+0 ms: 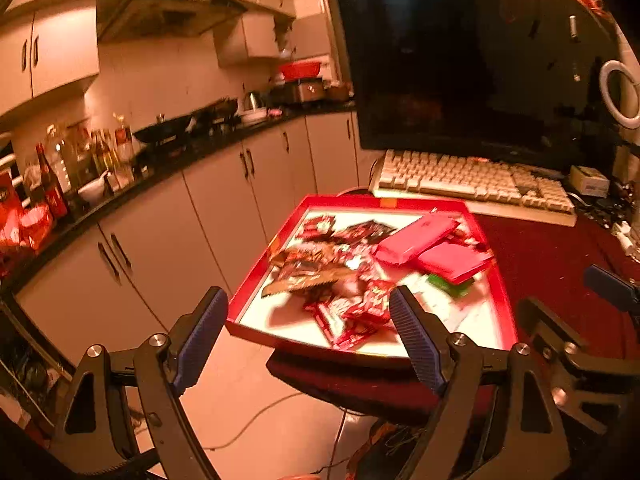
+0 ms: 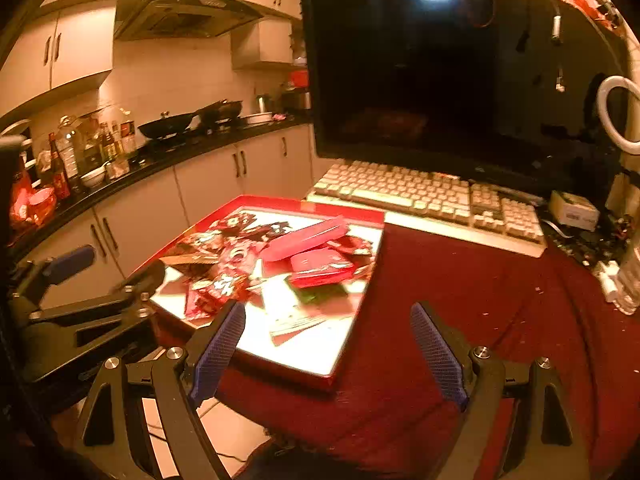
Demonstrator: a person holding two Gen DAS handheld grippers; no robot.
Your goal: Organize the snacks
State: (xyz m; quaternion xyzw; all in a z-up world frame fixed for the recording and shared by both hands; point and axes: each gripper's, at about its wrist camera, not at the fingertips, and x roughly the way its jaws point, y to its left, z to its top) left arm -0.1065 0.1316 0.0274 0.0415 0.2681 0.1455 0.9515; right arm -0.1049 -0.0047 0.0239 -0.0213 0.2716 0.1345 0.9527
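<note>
With both the left gripper [image 1: 308, 334] and right gripper [image 2: 330, 346] spread wide and empty, a careless reach could knock the shallow red-rimmed tray [image 1: 505, 292], which seemingly overhangs the dark red table cloth [image 2: 460, 280], spilling its blurred heap of red snack packets [image 1: 344, 272]

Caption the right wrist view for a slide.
Open right gripper hovers before a red tray of jumbled snack packets; keyboard and monitor behind.

text: none legible | snack packets [image 2: 224, 276]: print blurred | small box [image 2: 574, 210]: label unreadable
</note>
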